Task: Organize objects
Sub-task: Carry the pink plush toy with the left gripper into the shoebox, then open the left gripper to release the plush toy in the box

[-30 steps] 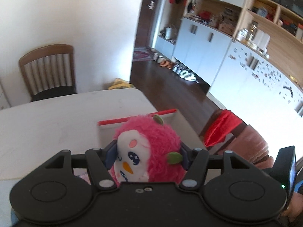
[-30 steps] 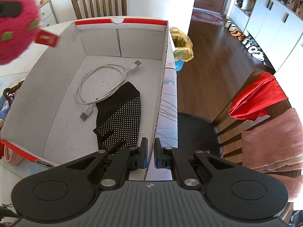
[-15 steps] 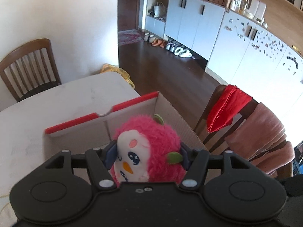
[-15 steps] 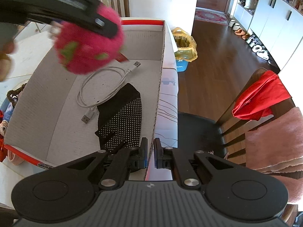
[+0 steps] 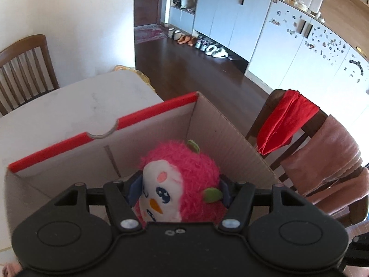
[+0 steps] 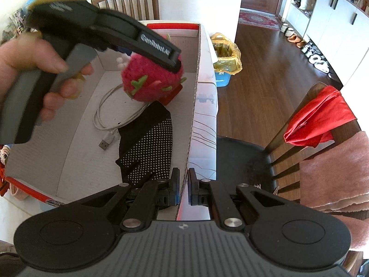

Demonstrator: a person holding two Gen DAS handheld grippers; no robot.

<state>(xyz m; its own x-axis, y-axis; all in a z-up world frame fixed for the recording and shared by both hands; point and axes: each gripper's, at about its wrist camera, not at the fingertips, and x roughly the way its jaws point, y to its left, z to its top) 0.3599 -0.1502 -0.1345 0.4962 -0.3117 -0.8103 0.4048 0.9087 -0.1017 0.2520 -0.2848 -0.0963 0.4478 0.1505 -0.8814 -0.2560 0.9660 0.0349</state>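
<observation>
Kitchen-dining room, white table, dark wood floor, pale cupboard fronts along the far wall.

Right gripper [image 6: 183, 188]: jaws together, clamped on the near end of the cardboard box's [image 5: 233, 138] right-hand side wall, which runs straight up between the pads. Judged to be steadying the box.

Left gripper [image 5: 178, 185]: jaws part-way apart, clamped on the pink plush toy [image 5: 182, 180], pads pressing into its fur on either side. Toy's white face with orange beak looks back at the camera.

Key relation: from the right wrist view, the left gripper [image 6: 177, 65] and toy [image 6: 152, 80] hang over the far half of the box interior, ahead and left of the right gripper. Whether the toy touches the box floor cannot be told. Box's long axis runs away from the right gripper. Directly under and just nearer than the toy: white USB cable [image 6: 108, 120], looped; then a black dotted sock [image 6: 147, 147], nearest the right gripper. Free floor lies toward the far red-edged end wall. Judgement: release calls for a short drop, preferably beyond the cable loop.

Writing: white lettering on the left gripper's side arm, reads roughly "GenRobot.AI"; last letters unsure. Red tag [image 6: 173, 93] hangs from the toy, no text legible.

Beyond: wooden chair with red cloth [image 6: 318, 117] to the right; yellow bag past the table's end.
</observation>
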